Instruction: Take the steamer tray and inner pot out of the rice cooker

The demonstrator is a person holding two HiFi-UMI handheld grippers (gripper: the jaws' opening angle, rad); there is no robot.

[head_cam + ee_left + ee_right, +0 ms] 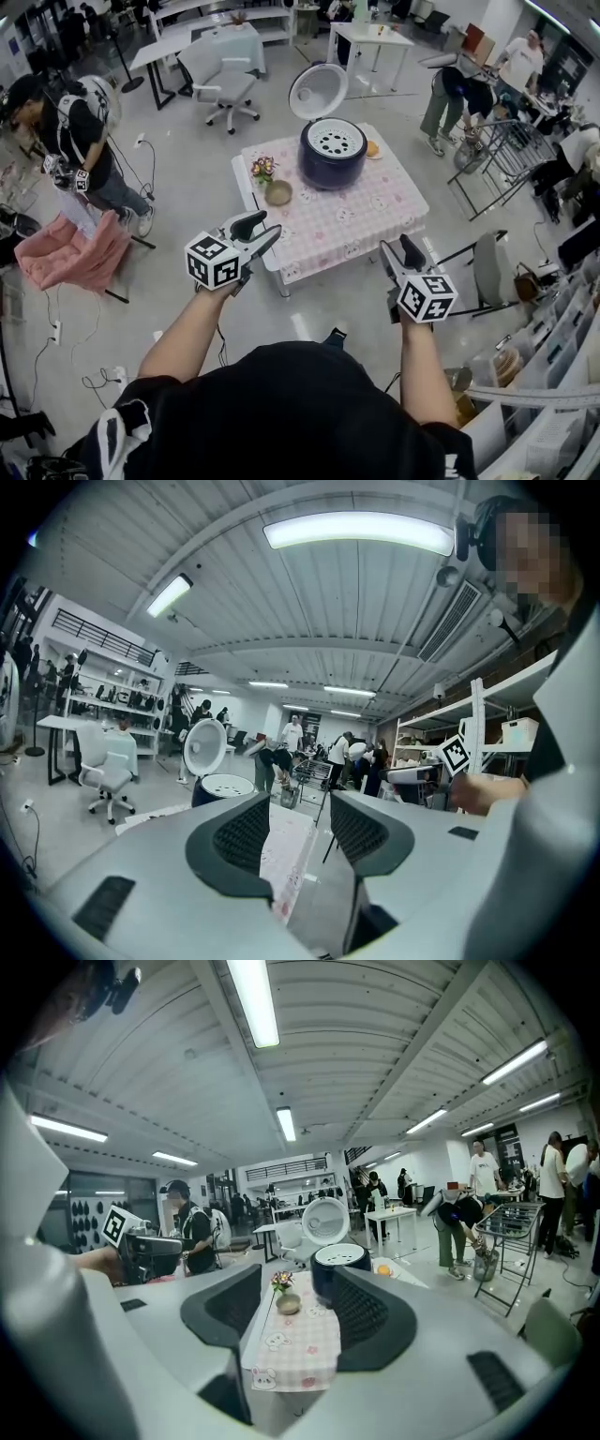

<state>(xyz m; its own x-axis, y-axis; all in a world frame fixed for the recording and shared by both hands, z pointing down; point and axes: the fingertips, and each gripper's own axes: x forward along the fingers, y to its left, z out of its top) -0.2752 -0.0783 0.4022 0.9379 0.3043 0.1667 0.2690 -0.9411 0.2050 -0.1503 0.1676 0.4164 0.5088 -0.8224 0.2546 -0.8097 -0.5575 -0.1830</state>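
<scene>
A dark blue rice cooker (330, 159) stands on the far side of a small table with a pink checked cloth (370, 220), its round lid (318, 91) tipped open. A white perforated steamer tray (336, 141) sits in its top and hides the inner pot below. Both grippers hang in the air short of the table's near edge, well away from the cooker. My left gripper (265, 232) is open and empty. My right gripper (397, 253) is open and empty too. The right gripper view frames the cooker (328, 1274) and the tray (340, 1254) between its jaws.
A small bowl (278, 193), a little flower bunch (263, 169) and an orange item (372, 148) share the table. A white office chair (228, 86) stands behind, a pink-draped chair (73, 253) at left. People stand at left (80, 141) and right (450, 98). Shelving lines the right (553, 375).
</scene>
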